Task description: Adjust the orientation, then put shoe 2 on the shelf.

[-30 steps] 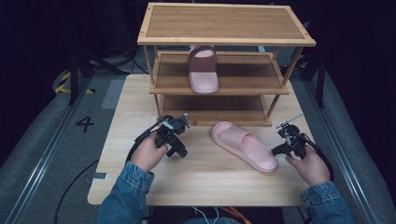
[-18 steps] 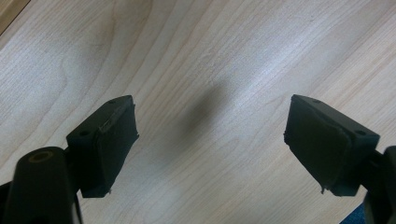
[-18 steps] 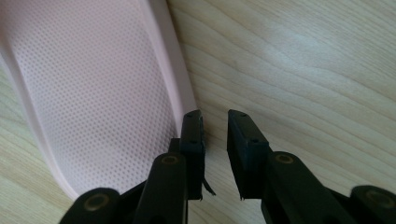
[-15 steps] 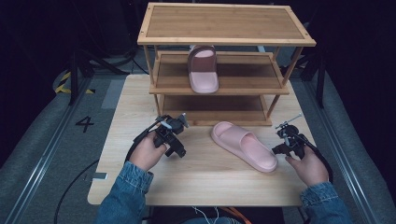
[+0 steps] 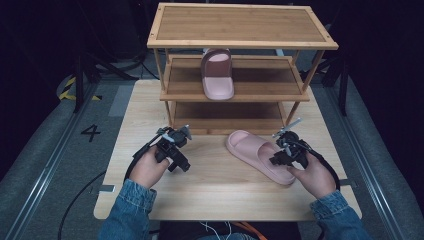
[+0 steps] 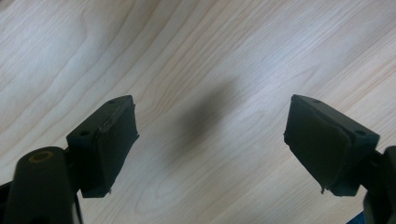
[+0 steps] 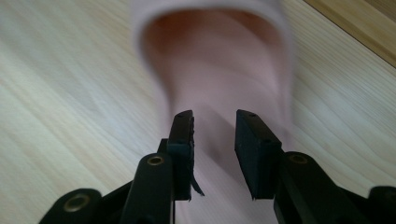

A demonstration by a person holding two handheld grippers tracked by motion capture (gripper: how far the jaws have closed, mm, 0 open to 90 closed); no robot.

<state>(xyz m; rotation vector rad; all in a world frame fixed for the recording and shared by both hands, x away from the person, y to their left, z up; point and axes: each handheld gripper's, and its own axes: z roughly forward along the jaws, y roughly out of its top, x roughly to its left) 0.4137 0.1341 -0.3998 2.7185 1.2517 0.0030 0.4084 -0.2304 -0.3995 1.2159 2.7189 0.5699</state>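
Right gripper [image 5: 281,154]: shifted onto the slipper's [image 5: 260,156] heel near the table's [image 5: 210,195] right edge, jaws just opening, nothing clamped. Left gripper [image 5: 179,159]: released, hardly moved.

**Right claw moved in over the slipper heel; jaws opened wider**

Since the earlier pictures, the right claw [image 5: 281,156] shifted from beside the loose pink slipper [image 5: 260,156] on the tabletop [image 5: 215,190] inward over its heel end. Its jaws had just been opening; in the right gripper view they stood apart above the slipper's sole, pads not pressing on it. The left claw [image 5: 176,159] shifted slightly toward the person's edge of the tabletop.
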